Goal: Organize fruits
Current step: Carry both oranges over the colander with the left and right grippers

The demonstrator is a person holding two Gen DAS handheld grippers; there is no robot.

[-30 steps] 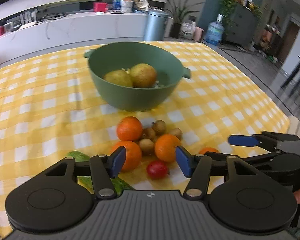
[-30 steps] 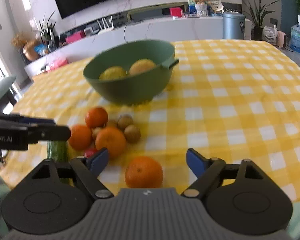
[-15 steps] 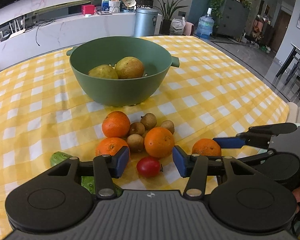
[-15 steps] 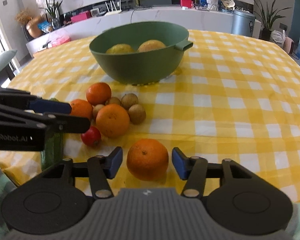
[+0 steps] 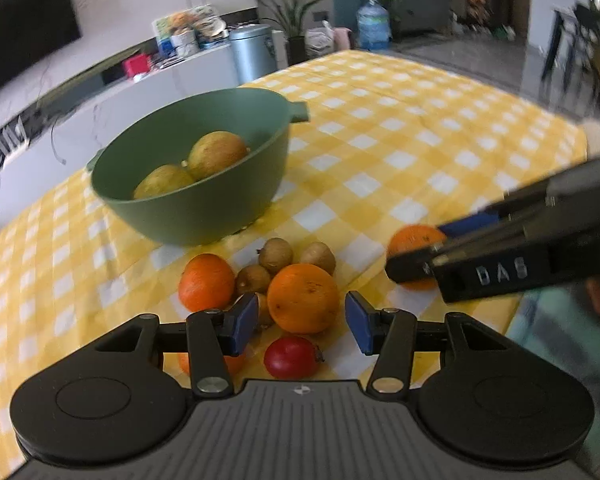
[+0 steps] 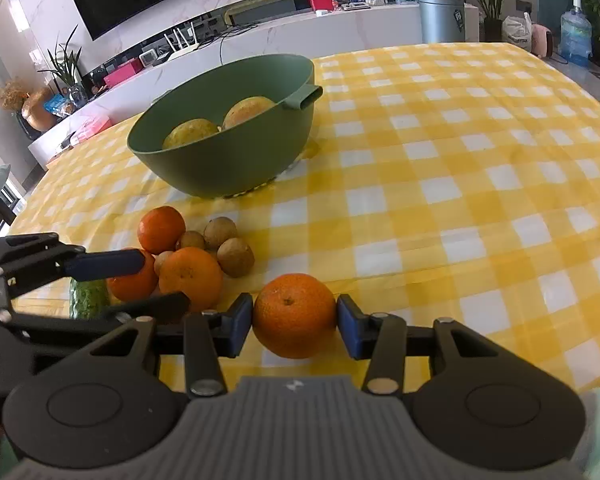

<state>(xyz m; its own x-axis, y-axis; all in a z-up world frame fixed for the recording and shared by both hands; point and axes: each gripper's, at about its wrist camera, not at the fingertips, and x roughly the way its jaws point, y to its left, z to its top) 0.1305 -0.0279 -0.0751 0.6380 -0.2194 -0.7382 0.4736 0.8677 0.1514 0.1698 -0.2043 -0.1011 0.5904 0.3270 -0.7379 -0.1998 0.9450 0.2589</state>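
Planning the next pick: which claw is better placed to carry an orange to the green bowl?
Right. The right claw already brackets the lone orange, pads at its sides. The left claw is open, holding nothing, short of the fruit pile.

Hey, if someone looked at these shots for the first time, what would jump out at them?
The orange pinched in the right claw, at the near table edge. Then the green bowl behind, holding two yellowish fruits, and the fruit pile ahead of the open left claw.
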